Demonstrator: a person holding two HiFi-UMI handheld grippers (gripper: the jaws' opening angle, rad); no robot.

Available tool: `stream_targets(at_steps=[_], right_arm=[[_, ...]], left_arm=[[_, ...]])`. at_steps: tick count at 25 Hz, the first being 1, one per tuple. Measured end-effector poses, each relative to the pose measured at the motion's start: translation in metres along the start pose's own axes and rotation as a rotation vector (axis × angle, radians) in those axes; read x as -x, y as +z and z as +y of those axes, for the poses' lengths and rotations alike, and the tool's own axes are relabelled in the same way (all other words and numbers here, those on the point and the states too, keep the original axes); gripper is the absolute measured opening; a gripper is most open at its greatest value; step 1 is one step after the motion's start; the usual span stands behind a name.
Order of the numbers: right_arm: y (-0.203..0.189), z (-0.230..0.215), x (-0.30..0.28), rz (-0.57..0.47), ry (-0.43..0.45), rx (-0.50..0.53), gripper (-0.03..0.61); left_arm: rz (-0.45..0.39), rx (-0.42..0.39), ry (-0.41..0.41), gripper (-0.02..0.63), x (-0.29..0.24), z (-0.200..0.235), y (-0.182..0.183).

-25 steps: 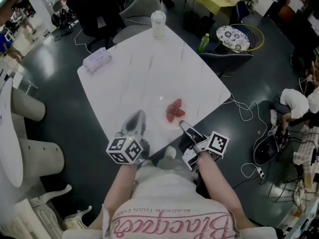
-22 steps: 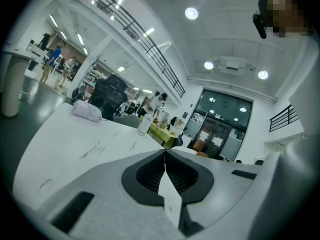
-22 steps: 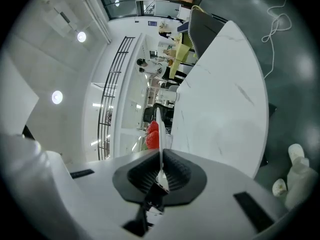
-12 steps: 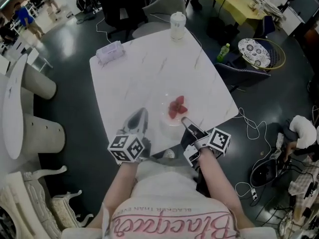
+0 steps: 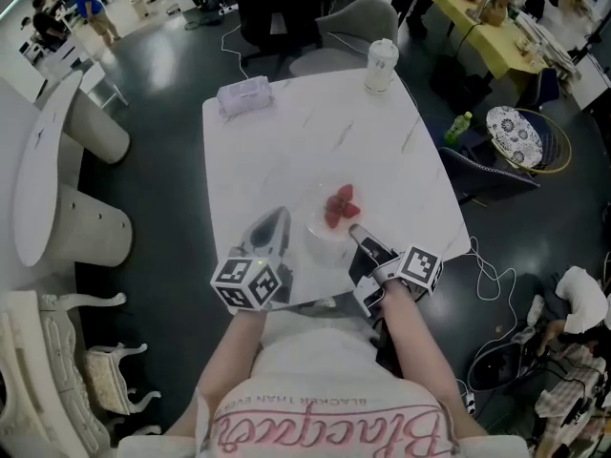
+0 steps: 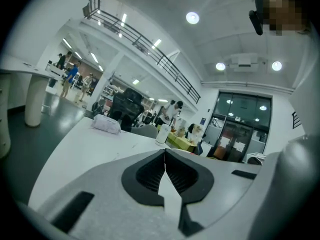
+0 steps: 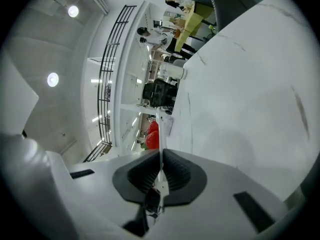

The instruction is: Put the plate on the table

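Clear plate (image 5: 316,230), white marble table (image 5: 286,151).

Head view: the plate is at the middle of the table's near edge, a little way in. The right gripper (image 5: 355,234) pinches its near rim. Can't tell if the base is touching the table yet. The left gripper (image 5: 272,219) sits over the near edge just left of the plate, jaws together, empty.

To do this step well, I'd keep the plate level so the strawberries (image 5: 338,207) don't roll. Lower it until the base is fully on the table, then part the jaws and back straight out along the rim. Don't set it any nearer the edge. The left gripper isn't needed, so keep it off the rim.

Left gripper view: left gripper (image 6: 165,154) pads are pressed together with nothing between them. The table (image 6: 75,149) runs ahead, with the tissue pack (image 6: 106,124) and cup (image 6: 162,133) at the far corners.

Right gripper view: right gripper (image 7: 160,156) is clamped on the plate (image 7: 159,139), seen edge-on as a thin line. The strawberries (image 7: 151,134) are just past the jaws, and the table (image 7: 240,84) is alongside.

Count:
- 1 plate
- 3 strawberries, as best I can tell
- 1 cup (image 5: 381,65), far right corner
- 1 tissue pack (image 5: 244,93), far left corner
- 2 grippers
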State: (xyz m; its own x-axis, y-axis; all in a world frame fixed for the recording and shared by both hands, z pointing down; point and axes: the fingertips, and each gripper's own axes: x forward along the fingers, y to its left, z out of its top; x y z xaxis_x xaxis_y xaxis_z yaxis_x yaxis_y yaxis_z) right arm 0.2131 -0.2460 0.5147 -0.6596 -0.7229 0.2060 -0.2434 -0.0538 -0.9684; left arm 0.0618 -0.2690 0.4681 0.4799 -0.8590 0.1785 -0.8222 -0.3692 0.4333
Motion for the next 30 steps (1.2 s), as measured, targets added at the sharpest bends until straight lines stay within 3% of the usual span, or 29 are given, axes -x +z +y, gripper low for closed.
stream_targets(at_steps=[8, 18, 30], right_arm=[[-0.024, -0.016, -0.047, 0.120, -0.062, 0.023, 0.012], [-0.041, -0.055, -0.071, 0.244, -0.241, 0.127, 0.012], [-0.022, -0.088, -0.074, 0.259, -0.410, 0.341, 0.014]], left_arm=[[0.004, 0.023, 0.062, 0.005, 0.012, 0.037, 0.002], [0.048, 0.037, 0.046, 0.005, 0.009, 0.055, -0.003], [0.097, 0.035, 0.031, 0.005, 0.002, 0.066, -0.015]])
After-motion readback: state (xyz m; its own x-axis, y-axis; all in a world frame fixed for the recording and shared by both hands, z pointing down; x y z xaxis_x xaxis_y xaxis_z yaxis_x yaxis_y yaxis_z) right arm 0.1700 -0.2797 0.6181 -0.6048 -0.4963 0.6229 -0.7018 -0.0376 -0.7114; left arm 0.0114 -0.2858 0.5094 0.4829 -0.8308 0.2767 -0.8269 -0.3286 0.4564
